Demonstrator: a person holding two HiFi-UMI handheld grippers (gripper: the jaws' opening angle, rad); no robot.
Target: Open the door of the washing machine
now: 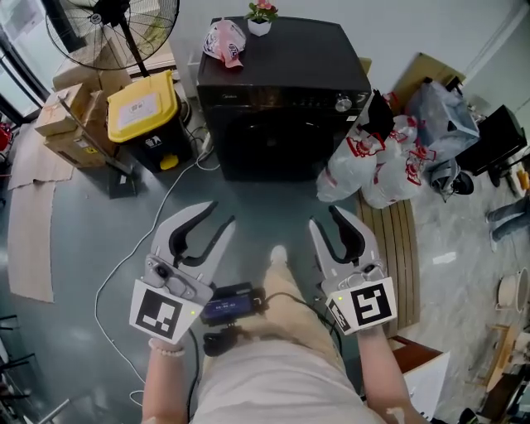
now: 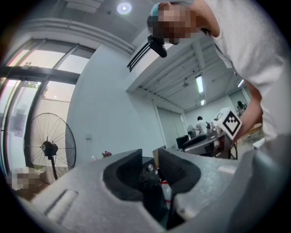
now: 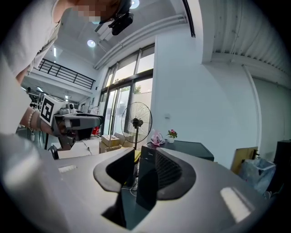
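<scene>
**Both grippers empty, short of the washing machine**

My left gripper point(image 1: 219, 213) has its jaws partly apart with nothing between the pads. My right gripper point(image 1: 325, 216) is the same, a moderate gap and empty. Both point at the washing machine point(image 1: 281, 83), well apart from it with bare floor point(image 1: 265, 207) between.

The head view gives the layout. The machine is a black box against the wall with its front toward me, and the door looks closed. A flower pot point(image 1: 261, 20) and a pink bag point(image 1: 224, 41) sit on top of it. A yellow-lidded bin point(image 1: 142, 106) is just beside it on its left, and white plastic bags point(image 1: 368, 161) lean at its right corner. A white cable point(image 1: 157, 217) runs across the floor.

The left gripper view point(image 2: 149, 157) shows none of the floor. Only a dark slice of the machine and its knob point(image 2: 149, 167) shows through the jaw gap. It adds the standing fan point(image 2: 49, 148), my right gripper's marker cube point(image 2: 232, 123) and people at desks far back.

The right gripper view point(image 3: 137, 157) shows the machine's top point(image 3: 193, 148) off to the right of its jaws, with the fan point(image 3: 136, 120) behind. It also shows tall windows, an upper railing and my left gripper's marker cube point(image 3: 45, 111).
</scene>
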